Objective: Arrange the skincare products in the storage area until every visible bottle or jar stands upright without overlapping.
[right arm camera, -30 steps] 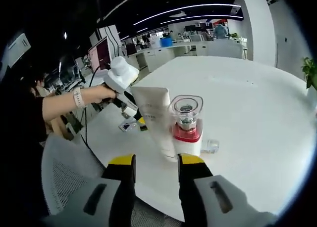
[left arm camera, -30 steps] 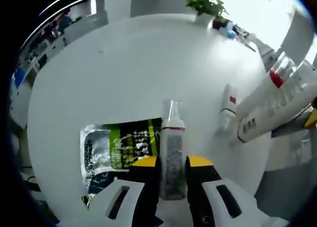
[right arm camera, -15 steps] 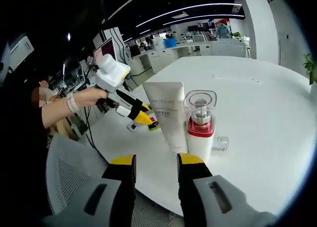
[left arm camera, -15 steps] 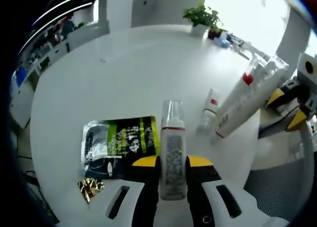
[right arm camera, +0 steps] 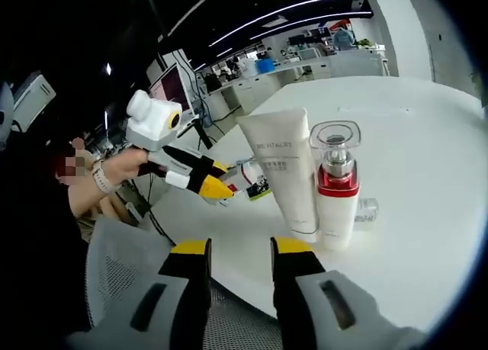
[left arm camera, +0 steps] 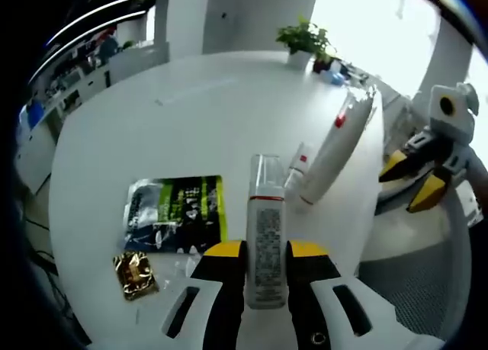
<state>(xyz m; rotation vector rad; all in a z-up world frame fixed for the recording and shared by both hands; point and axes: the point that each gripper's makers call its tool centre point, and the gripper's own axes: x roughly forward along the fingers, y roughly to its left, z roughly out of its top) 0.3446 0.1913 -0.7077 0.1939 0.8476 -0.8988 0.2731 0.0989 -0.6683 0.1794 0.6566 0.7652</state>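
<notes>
In the left gripper view my left tool (left arm camera: 266, 252) is clenched on a slim spray bottle (left arm camera: 265, 236) with a clear cap and a red band below it, the yellow-tipped jaws pressing its printed body from both sides, so the bottle points away from me over the white counter (left arm camera: 191, 113). Just left of the bottle a green and silver sachet (left arm camera: 177, 222) lies flat on the counter, and a small crumpled gold wrapper (left arm camera: 136, 272) lies near its lower corner. Beyond the bottle I see a white tube (left arm camera: 324, 163) standing beside a white pump bottle (left arm camera: 345, 121) with a red collar, and a small white bottle (left arm camera: 296, 167) with a red mark lies at their base. At the far rim of the counter stands a potted plant (left arm camera: 303, 39). In the right gripper view my right tool (right arm camera: 238, 249) is released, its jaws apart with nothing between them, hanging just off the near edge of the counter (right arm camera: 427, 236). Ahead of it the white tube (right arm camera: 285, 169) stands upright on its cap, touching or just beside the pump bottle (right arm camera: 336, 184), which is upright under a clear square cap; a small clear cap (right arm camera: 366, 210) lies behind them. To the left my left tool (right arm camera: 200, 175) comes in, held in a hand (right arm camera: 122, 167). A grey mesh chair (right arm camera: 122, 266) sits below the counter's edge.
</notes>
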